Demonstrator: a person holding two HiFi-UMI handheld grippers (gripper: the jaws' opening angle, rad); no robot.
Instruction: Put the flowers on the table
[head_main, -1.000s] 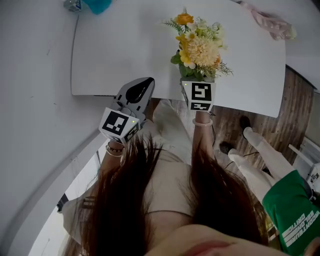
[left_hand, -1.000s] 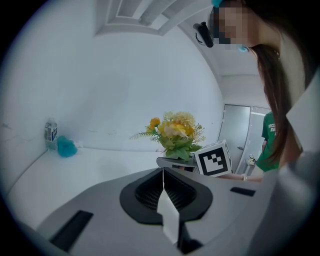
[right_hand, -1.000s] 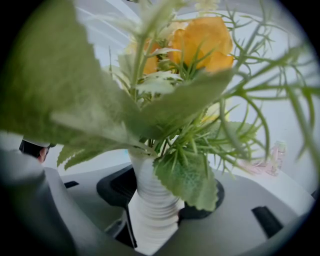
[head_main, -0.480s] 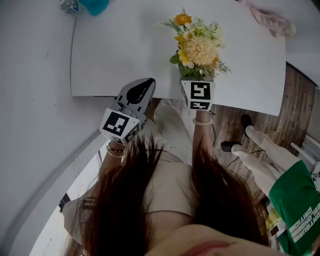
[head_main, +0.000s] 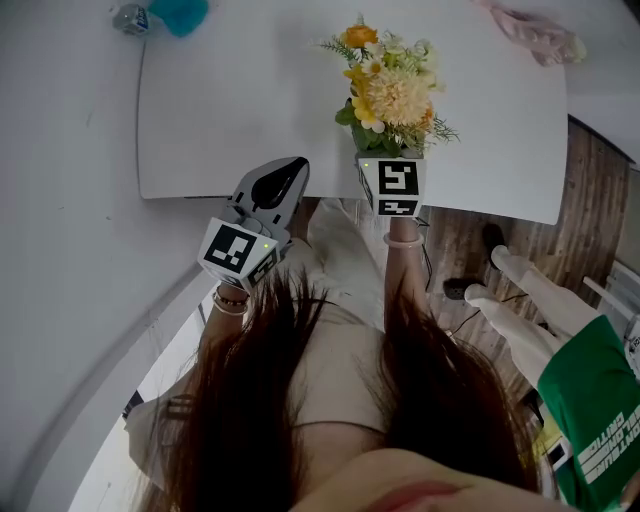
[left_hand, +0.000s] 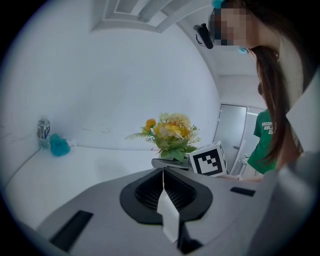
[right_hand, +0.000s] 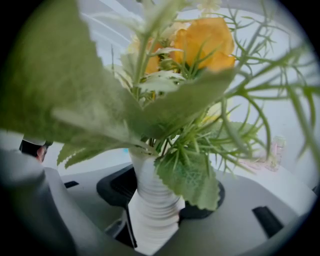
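Open tabletop (head_main: 240, 110) lies left of the flowers (head_main: 392, 85); bottle (head_main: 128, 18) and teal lump (head_main: 180, 12) occupy one corner.

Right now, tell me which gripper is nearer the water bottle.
Left. The left gripper hangs shut at the table's near edge, on the water bottle's side; the right gripper, farther right along that edge, grips the flowers.
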